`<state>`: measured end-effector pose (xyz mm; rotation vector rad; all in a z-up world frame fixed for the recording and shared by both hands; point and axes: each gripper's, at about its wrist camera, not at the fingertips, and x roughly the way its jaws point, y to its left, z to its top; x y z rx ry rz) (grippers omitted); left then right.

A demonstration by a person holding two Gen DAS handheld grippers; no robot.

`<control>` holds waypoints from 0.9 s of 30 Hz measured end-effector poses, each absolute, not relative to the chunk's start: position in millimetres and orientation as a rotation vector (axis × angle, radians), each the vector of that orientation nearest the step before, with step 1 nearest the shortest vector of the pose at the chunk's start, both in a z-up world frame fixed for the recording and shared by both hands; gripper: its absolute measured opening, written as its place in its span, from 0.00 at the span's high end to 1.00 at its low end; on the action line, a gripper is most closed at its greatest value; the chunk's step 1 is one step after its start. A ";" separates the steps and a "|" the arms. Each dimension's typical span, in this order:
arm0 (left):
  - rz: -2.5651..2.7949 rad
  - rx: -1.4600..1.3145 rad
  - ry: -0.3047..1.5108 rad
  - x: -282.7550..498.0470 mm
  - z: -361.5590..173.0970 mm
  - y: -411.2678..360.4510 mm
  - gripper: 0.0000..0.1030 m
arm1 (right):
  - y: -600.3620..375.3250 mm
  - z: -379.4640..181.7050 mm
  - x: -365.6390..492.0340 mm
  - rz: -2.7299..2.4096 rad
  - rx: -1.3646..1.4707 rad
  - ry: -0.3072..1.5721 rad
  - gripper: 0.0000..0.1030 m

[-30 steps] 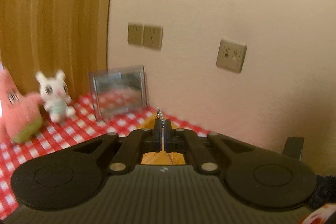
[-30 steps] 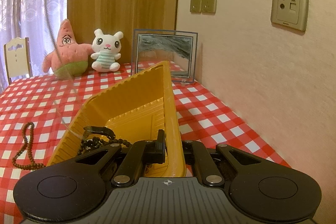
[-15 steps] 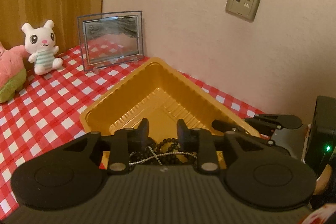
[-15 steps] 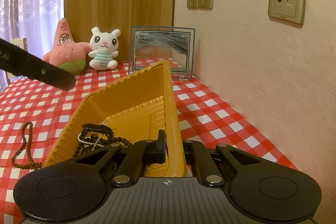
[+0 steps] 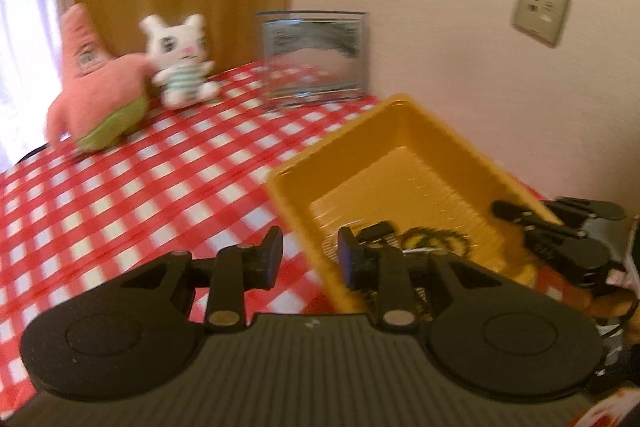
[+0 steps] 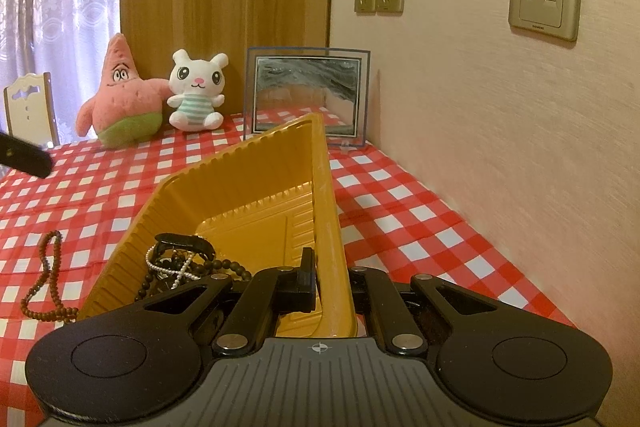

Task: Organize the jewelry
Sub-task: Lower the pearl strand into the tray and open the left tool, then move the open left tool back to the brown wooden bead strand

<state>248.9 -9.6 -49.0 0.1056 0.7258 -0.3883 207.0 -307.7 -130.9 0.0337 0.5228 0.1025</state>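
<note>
Your right hand-held gripper point(image 6: 326, 277) is clenched on the near wall of the yellow tray point(image 6: 240, 187), tilting it by the table's wall-side edge. Your left hand-held gripper point(image 5: 308, 261) has just released, nothing between its fingers. Tangled necklaces point(image 6: 180, 263) lie inside the tray; a brown bead strand point(image 6: 44, 279) rests on the table point(image 6: 420, 211) beside it.

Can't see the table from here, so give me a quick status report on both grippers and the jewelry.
Left gripper open, empty. Right gripper shut on yellow tray wall. Pearl chain in tray; brown bead string on tablecloth. Nothing blocking.
</note>
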 end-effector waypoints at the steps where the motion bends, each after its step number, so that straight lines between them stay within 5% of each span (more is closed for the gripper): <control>1: -0.367 0.099 0.729 247.2 -49.5 -2.6 0.75 | -307.7 -131.0 207.1 0.103 0.033 0.523 0.95; 27: -0.040 0.004 0.865 208.2 -84.9 95.1 0.71 | -305.4 -133.1 199.8 0.095 0.019 0.538 0.95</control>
